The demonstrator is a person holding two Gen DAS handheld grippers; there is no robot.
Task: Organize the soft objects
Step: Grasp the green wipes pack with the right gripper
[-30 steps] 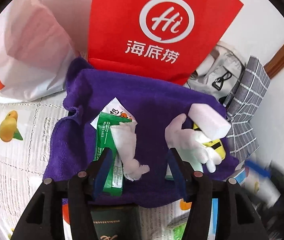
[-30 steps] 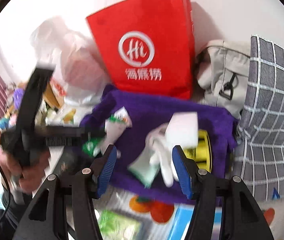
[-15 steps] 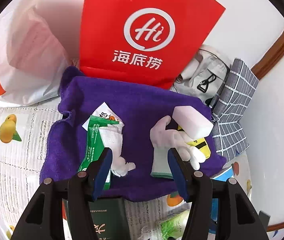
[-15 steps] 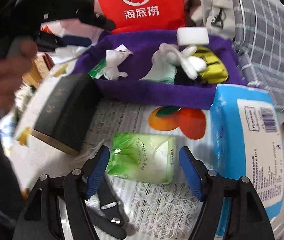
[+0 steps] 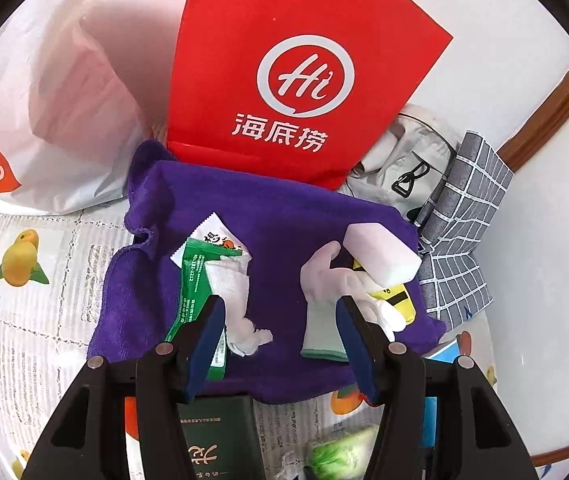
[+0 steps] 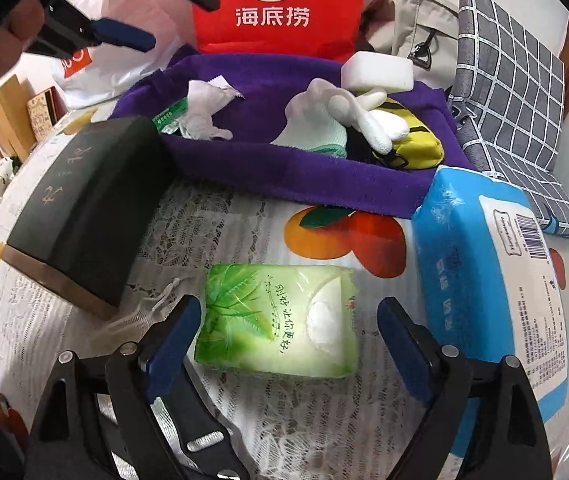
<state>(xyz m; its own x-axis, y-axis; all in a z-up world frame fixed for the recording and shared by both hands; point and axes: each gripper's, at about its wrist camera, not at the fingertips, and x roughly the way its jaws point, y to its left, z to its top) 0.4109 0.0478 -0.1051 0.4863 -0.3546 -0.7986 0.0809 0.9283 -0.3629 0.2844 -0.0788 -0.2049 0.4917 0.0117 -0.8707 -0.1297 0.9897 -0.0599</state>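
Note:
A purple towel (image 5: 284, 220) lies spread on the table and carries a white glove (image 5: 324, 280), a white sponge block (image 5: 380, 252), a yellow pouch (image 5: 396, 300), a green sachet (image 5: 192, 280) and a crumpled white cloth (image 5: 232, 292). My left gripper (image 5: 278, 300) hovers over the towel's near half, open, with nothing between its fingers. A green tissue pack (image 6: 276, 320) lies flat on the tablecloth. My right gripper (image 6: 289, 302) straddles it with the jaws opening. Neither blue pad touches the pack.
A blue wipes pack (image 6: 476, 280) lies close to the right finger, a dark box (image 6: 84, 200) to the left. Behind the towel stand a red paper bag (image 5: 284, 60) and a white plastic bag (image 5: 44, 80). A beige bag (image 6: 412, 20) and grey checked cloth (image 6: 516, 100) sit at the right.
My right gripper has swung down from over the towel to the green tissue pack, and its jaws have widened. The left gripper has hardly moved.

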